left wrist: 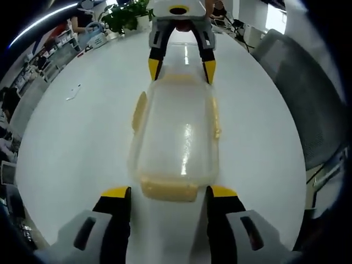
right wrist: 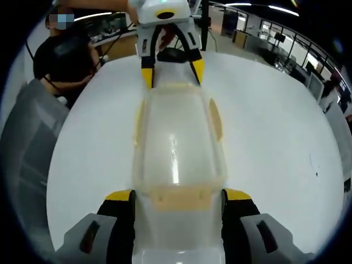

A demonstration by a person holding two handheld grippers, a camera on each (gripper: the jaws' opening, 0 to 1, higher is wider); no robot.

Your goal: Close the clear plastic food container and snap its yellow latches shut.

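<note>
Container (left wrist: 175,137) (lid on) lengthwise btwn left gripper (left wrist: 169,192) & right gripper (right wrist: 177,195), both jaws apart.

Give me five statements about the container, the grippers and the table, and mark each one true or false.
1. The clear container lies on a white table. True.
2. The left gripper and right gripper face each other from the container's two ends. True.
3. The latches are blue. False: the end latch is yellow.
4. The right gripper's jaws are shut tight together. False: they stand apart, either side of the latch.
5. A potted plant stands at the table's far end. True.
</note>
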